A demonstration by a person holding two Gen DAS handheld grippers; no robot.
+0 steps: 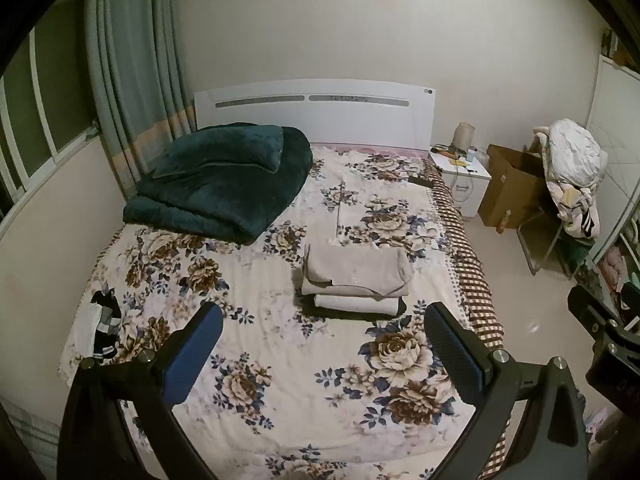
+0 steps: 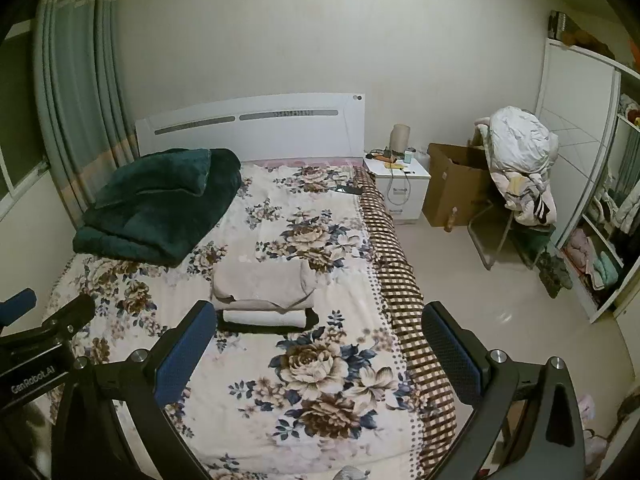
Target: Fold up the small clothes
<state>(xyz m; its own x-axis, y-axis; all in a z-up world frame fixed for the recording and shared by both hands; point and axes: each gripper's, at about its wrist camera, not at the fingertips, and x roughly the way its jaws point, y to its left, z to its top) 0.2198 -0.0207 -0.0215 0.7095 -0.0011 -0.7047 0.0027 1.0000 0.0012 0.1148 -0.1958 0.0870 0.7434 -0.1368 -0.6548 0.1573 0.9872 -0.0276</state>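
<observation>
A stack of folded clothes (image 1: 354,280) lies on the floral bed sheet (image 1: 280,360), beige pieces over a white one and a dark one at the bottom; it also shows in the right wrist view (image 2: 264,292). A small pile of unfolded black and white clothes (image 1: 100,324) lies at the bed's left edge. My left gripper (image 1: 324,320) is open and empty, held above the bed in front of the stack. My right gripper (image 2: 320,320) is open and empty, above the bed's right part. The left gripper's body shows in the right wrist view (image 2: 36,344).
A folded dark green blanket (image 1: 224,180) lies by the white headboard (image 1: 312,112). Right of the bed stand a white nightstand (image 1: 464,180), a cardboard box (image 1: 508,188), a chair piled with clothes (image 1: 572,176) and an open wardrobe (image 2: 592,208). Curtains (image 1: 132,80) hang at the left.
</observation>
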